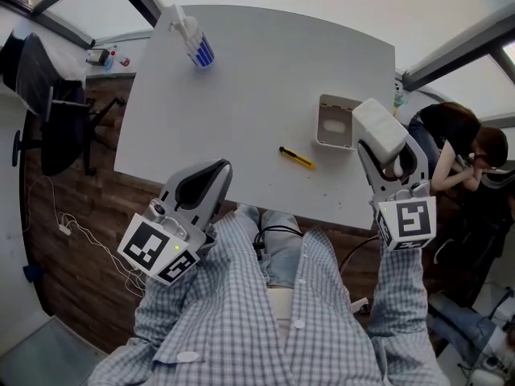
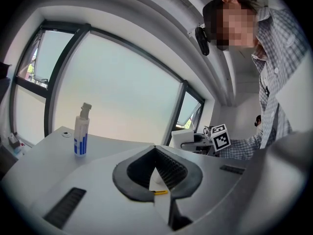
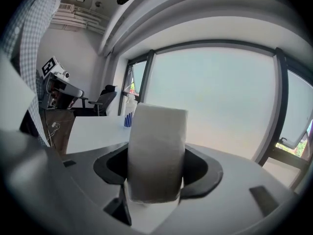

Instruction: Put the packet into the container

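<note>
The packet [image 1: 378,125] is a white, soft-looking block, and my right gripper [image 1: 392,155] is shut on it, holding it in the air just right of the container [image 1: 335,143]. That container is a small white open box with nothing inside, standing near the table's right front. In the right gripper view the packet [image 3: 157,151] stands upright between the dark pads and fills the gap. My left gripper [image 1: 211,179] hangs over the table's front edge, left of centre, shut with nothing in it. Its bowed fingers [image 2: 142,177] meet at the tips.
A yellow utility knife [image 1: 297,158] lies on the white table [image 1: 241,79], left of the container. A spray bottle with blue stripes [image 1: 195,43] stands at the far left. A black office chair [image 1: 48,111] is left of the table and a seated person [image 1: 455,147] is at its right.
</note>
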`<state>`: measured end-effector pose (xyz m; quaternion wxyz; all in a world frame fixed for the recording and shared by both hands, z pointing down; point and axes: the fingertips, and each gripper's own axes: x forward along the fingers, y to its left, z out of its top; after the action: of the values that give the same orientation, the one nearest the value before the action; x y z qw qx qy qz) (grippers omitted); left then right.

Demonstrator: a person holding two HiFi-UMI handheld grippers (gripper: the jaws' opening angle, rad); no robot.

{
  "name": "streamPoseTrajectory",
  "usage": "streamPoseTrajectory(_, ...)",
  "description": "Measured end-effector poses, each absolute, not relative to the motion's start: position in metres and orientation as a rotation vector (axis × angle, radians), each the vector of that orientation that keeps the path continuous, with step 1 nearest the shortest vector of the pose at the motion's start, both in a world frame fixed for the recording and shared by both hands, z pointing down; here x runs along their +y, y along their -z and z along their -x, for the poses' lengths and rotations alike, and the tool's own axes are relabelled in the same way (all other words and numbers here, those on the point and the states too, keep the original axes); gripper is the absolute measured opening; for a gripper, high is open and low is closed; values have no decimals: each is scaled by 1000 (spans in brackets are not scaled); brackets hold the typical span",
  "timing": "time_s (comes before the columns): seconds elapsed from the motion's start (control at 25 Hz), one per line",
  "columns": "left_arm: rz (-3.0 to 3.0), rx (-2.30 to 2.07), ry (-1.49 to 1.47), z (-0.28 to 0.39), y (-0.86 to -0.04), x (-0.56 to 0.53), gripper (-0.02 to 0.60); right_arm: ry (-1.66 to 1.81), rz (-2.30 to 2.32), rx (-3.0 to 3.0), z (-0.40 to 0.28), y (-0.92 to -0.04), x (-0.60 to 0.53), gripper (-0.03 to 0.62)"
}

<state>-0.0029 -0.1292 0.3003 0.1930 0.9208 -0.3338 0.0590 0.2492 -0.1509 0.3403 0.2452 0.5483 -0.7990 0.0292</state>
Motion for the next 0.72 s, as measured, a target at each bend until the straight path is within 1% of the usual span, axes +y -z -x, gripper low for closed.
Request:
streamPoseTrajectory(0.36,-2539,-1001,-170,35,-308,-136,8,-85,-1278,-2092,-232,-392,-183,284)
streamPoseTrajectory(0.72,-2522,-1014,-173,46,-313,-140,8,-125,-1078,-1974,-231,-440,-196,284)
